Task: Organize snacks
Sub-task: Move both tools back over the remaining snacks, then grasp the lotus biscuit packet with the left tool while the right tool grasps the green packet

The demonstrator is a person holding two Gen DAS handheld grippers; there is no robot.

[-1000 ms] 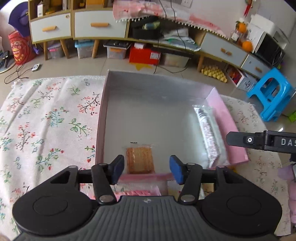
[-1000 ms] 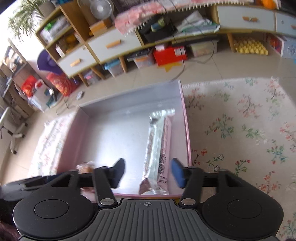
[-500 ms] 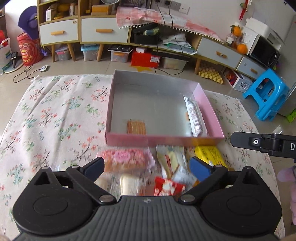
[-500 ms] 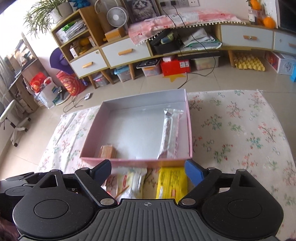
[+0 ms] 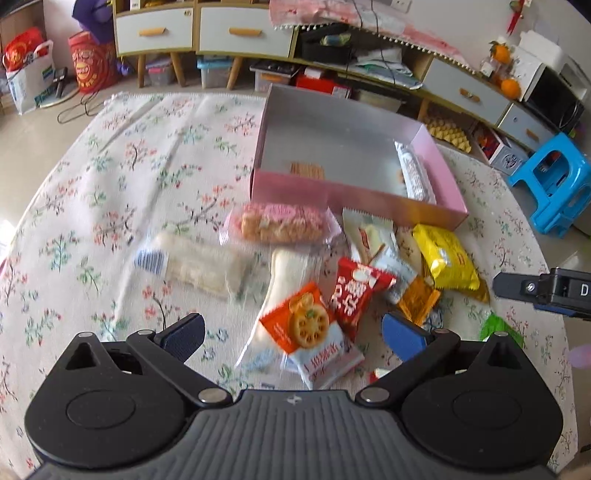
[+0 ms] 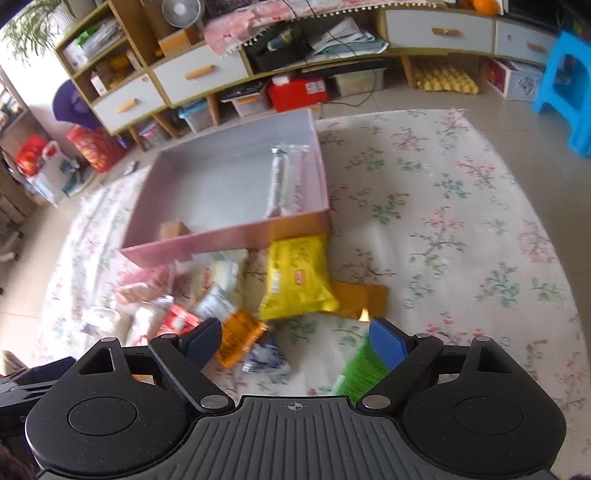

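A pink box (image 5: 351, 199) holds a brown cracker (image 5: 306, 170) at its near left and a long wrapped bar (image 5: 413, 173) along its right wall. In front of it lies a heap of snack packets. My left gripper (image 5: 293, 334) hovers over the heap above an orange cracker packet (image 5: 306, 325) and a red packet (image 5: 354, 291); its jaws are opening and press on nothing. My right gripper (image 6: 295, 341) stands open over the heap's right end, near a yellow packet (image 6: 295, 277), a small orange packet (image 6: 240, 341) and a green packet (image 6: 362, 373). In that view the box (image 6: 221, 240) lies beyond.
Everything rests on a floral cloth (image 5: 110, 192) on the floor. A pink rice-cake packet (image 5: 277, 223) and a long white packet (image 5: 195, 267) lie at the heap's left. A blue stool (image 5: 554, 184) stands far right; low cabinets (image 5: 240, 33) line the back.
Both grippers have drawn back from the box to over the heap, and their jaws have spread wide. The cracker and the long bar stay lying in the box.
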